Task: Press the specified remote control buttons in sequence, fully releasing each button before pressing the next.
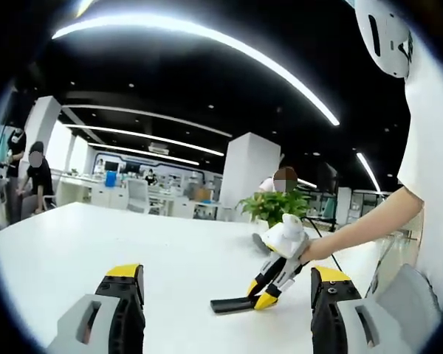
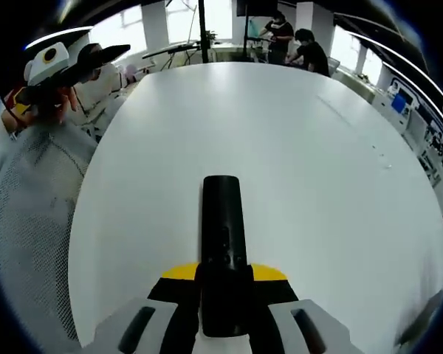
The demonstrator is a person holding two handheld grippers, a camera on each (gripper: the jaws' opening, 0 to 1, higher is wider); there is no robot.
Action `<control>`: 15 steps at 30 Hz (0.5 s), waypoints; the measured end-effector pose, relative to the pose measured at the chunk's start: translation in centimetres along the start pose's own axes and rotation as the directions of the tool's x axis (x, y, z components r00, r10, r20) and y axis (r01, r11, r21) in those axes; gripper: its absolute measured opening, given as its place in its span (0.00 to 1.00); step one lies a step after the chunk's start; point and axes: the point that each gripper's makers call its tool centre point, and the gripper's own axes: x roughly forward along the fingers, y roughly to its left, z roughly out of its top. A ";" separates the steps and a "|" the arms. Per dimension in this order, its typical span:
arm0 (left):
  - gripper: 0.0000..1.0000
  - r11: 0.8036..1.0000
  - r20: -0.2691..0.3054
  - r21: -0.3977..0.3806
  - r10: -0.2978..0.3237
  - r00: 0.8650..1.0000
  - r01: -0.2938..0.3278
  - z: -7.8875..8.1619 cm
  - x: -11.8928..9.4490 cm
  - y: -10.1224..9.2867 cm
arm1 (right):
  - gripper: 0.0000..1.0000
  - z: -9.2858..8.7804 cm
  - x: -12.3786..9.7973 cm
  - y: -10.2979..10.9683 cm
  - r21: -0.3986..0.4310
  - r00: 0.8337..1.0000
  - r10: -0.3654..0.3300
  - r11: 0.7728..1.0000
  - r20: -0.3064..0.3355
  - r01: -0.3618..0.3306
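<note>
Left gripper view looks out low across a white tabletop (image 1: 133, 243), and on the far left two people stand past the table's far edge, with desks and a blue container behind them. Coming in, the left gripper (image 1: 229, 295) rises from the bottom with its yellow-tipped jaws spread wide, nothing between them, bare table showing in the gap. Just right of that gap lies the remote control (image 1: 230, 303), a flat black bar on the tabletop, and its right end is pinched in the yellow tips of the right gripper (image 1: 266, 296), which slants down to it from a person's hand (image 1: 310, 252). Behind that hand a green plant (image 1: 275, 204) stands near the table's far edge, and the person's white sleeve fills the right side. Right gripper view looks along the same table: at far left a mesh chair back (image 2: 29, 214) sits just off the table's left edge. In the middle the remote control (image 2: 222, 228) runs straight away from the camera, its near end clamped between the right gripper's jaws (image 2: 223, 274), black with yellow pads on either side. At the far edge, upper right, two people in dark tops stand by the table.
</note>
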 end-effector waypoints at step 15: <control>0.97 1.000 -0.006 -0.019 -0.001 1.000 0.001 -0.1 0.0 0.1 | 0.21 0.2 0.1 -3.4 -0.024 1.000 -0.022 0.999 -0.012 0.022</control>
